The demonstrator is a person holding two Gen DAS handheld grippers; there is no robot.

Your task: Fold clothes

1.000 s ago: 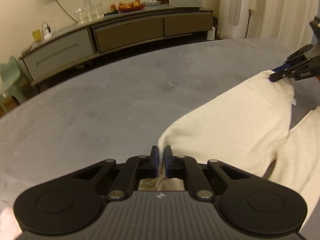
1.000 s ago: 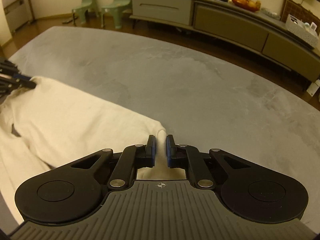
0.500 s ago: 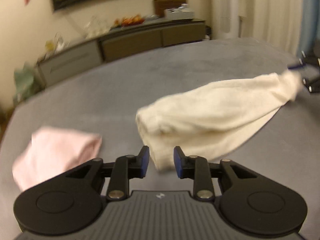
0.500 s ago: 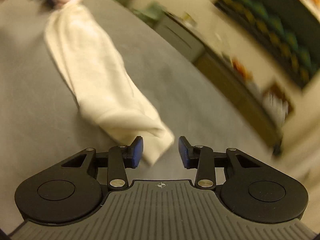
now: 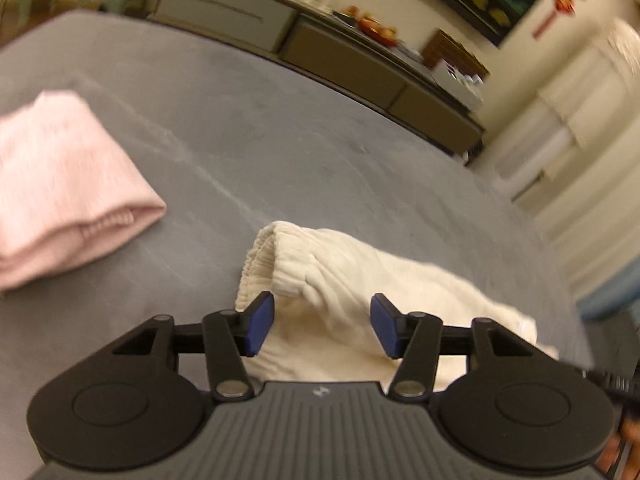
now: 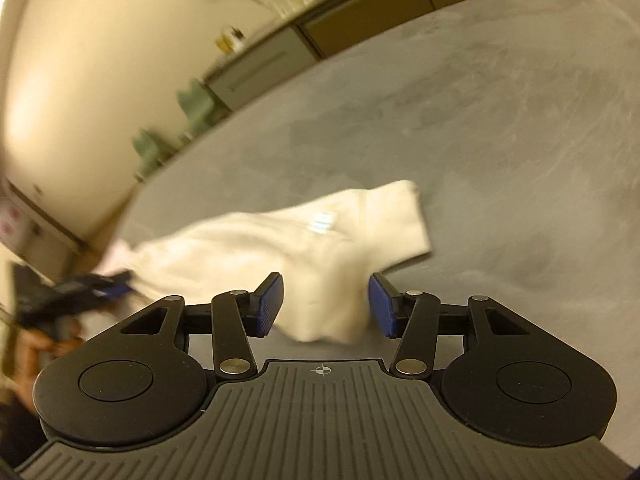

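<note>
A cream garment [image 5: 344, 292] lies folded in a long bundle on the grey table [image 5: 280, 132]. Its ribbed end points away from my left gripper [image 5: 322, 326], which is open and empty just over the near part of it. In the right wrist view the same cream garment [image 6: 304, 252] lies across the table, and my right gripper [image 6: 325, 306] is open and empty over its near edge. The left gripper [image 6: 80, 292] shows blurred at the garment's far left end.
A folded pink garment [image 5: 60, 176] lies on the table to the left of the cream one. A long low sideboard [image 5: 320, 52] with glasses and fruit stands beyond the table. Green chairs [image 6: 192, 108] stand by the wall.
Both grippers were shut on the cream garment's corners one second ago. They carried it over, opened and let it go; it now lies folded on the table. Both views have swung.
</note>
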